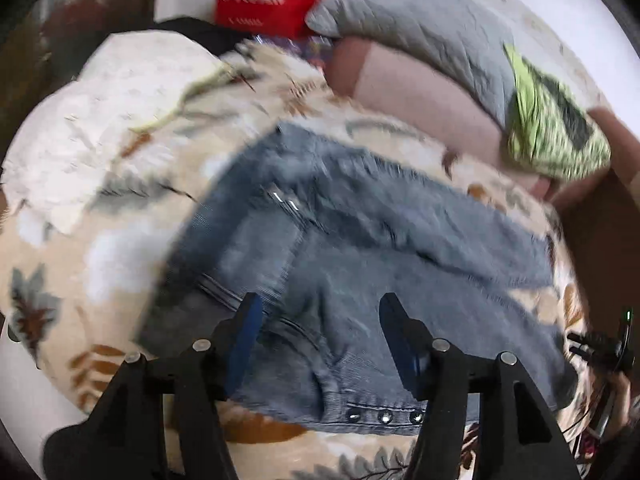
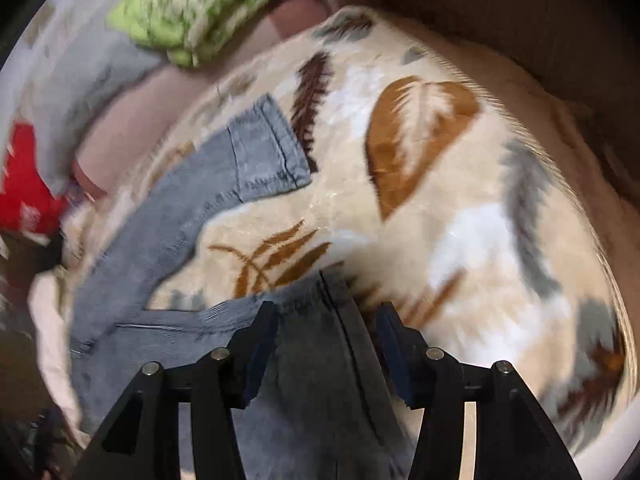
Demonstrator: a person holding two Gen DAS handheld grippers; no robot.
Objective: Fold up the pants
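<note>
- The pants [image 1: 360, 248], grey-blue denim, lie spread on a leaf-patterned blanket [image 1: 80, 272] on a bed; the waistband with its row of snaps [image 1: 384, 416] is nearest the left tool.
- The left tool [image 1: 320, 340] is released: its fingers stand apart above the seat of the pants, with nothing pinched between them.
- The right tool [image 2: 326, 344] is also released, its fingers straddling one leg near the hem without pressing on it; the other leg hem [image 2: 268, 148] lies farther off, splayed away.
- Judging from this, the two legs are not yet aligned, so a fold made now would probably come out skewed.
- The plush blanket may get caught along with the denim if either tool closes too deep, dragging the bedding along.
- Both views are blurred, so a grip could easily land off the seam or hem.
- The green patterned cloth [image 1: 556, 128] and grey pillow [image 1: 420, 28] sit well apart, so tangling there seems unlikely.
</note>
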